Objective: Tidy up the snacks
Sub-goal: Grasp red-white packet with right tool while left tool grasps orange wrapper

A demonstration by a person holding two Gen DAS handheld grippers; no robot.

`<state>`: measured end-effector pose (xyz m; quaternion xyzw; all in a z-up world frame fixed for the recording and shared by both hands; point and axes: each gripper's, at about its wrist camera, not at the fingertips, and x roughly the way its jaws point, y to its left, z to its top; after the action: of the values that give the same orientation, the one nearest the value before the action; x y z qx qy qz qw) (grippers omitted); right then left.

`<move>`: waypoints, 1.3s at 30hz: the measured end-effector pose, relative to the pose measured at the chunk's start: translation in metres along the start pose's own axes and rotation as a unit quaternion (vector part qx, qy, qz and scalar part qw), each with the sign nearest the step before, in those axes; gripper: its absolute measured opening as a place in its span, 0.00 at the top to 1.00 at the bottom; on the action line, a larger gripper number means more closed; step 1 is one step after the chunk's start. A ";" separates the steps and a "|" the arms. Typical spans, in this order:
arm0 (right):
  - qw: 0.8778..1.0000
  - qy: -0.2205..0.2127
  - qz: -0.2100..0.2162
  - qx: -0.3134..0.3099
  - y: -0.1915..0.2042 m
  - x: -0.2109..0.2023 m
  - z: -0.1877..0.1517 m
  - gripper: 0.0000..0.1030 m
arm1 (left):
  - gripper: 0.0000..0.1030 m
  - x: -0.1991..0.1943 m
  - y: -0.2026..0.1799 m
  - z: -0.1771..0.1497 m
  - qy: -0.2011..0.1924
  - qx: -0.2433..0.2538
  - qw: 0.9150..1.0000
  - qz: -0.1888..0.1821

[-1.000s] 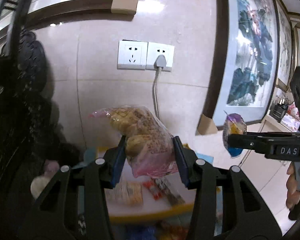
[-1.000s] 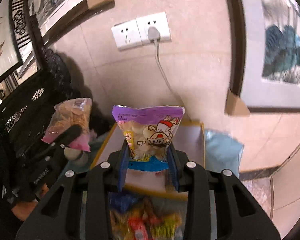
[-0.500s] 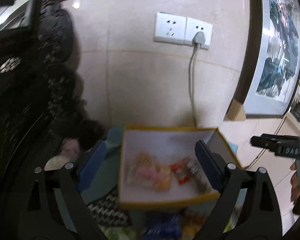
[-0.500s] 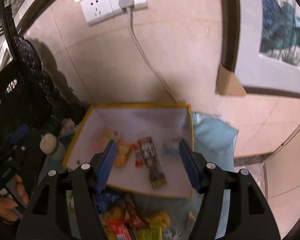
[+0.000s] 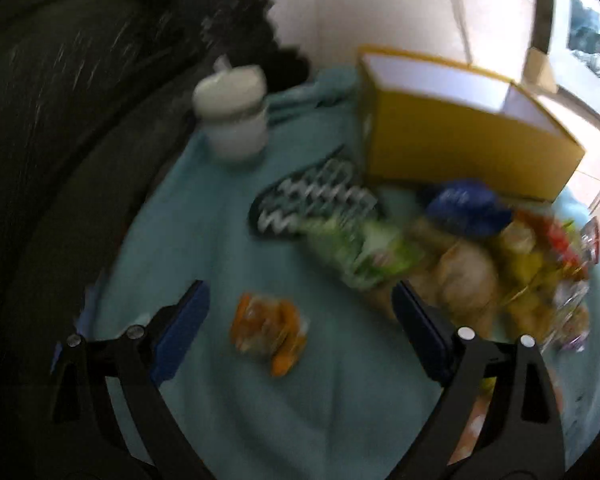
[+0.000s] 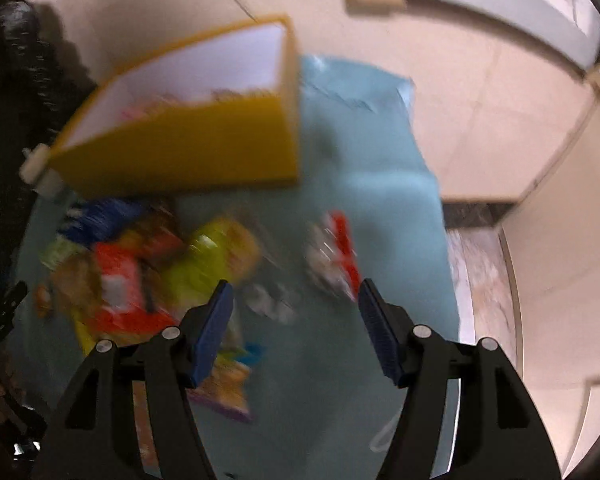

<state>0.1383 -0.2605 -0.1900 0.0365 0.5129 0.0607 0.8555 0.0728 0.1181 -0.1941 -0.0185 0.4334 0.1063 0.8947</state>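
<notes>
A yellow box with a white inside stands at the back of a teal cloth; the right wrist view shows the yellow box with some snacks in it. A heap of snack packets lies in front of it. My left gripper is open, above a small orange packet lying alone on the cloth. My right gripper is open and empty over the cloth, with a red and white packet just ahead and the colourful heap to its left. Both views are blurred.
A white lidded jar stands at the back left of the cloth, next to a dark zigzag-patterned item. Dark carved furniture fills the left side. A tiled wall rises behind, and the floor drops off to the right.
Both grippers held snack bags above the box, let them go into it, and have since dropped low over the cloth, open and empty. The view now looks down on the heap.
</notes>
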 end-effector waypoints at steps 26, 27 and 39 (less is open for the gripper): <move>0.998 0.042 -0.017 -0.053 0.016 0.052 -0.004 0.73 | 0.63 0.033 -0.004 -0.025 0.037 -0.010 0.997 -0.061; 0.998 0.037 -0.011 -0.049 0.015 0.047 -0.005 0.73 | 0.63 0.026 -0.009 -0.023 0.027 -0.002 0.997 -0.069; 0.992 -0.072 0.077 -0.064 0.065 -0.063 0.021 0.73 | 0.63 -0.070 -0.093 0.039 -0.087 0.076 0.979 -0.165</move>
<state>0.1227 -0.2049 -0.1172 0.0251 0.4402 0.1567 0.8838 0.0799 0.0204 -0.1204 -0.0124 0.3521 -0.0750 0.9329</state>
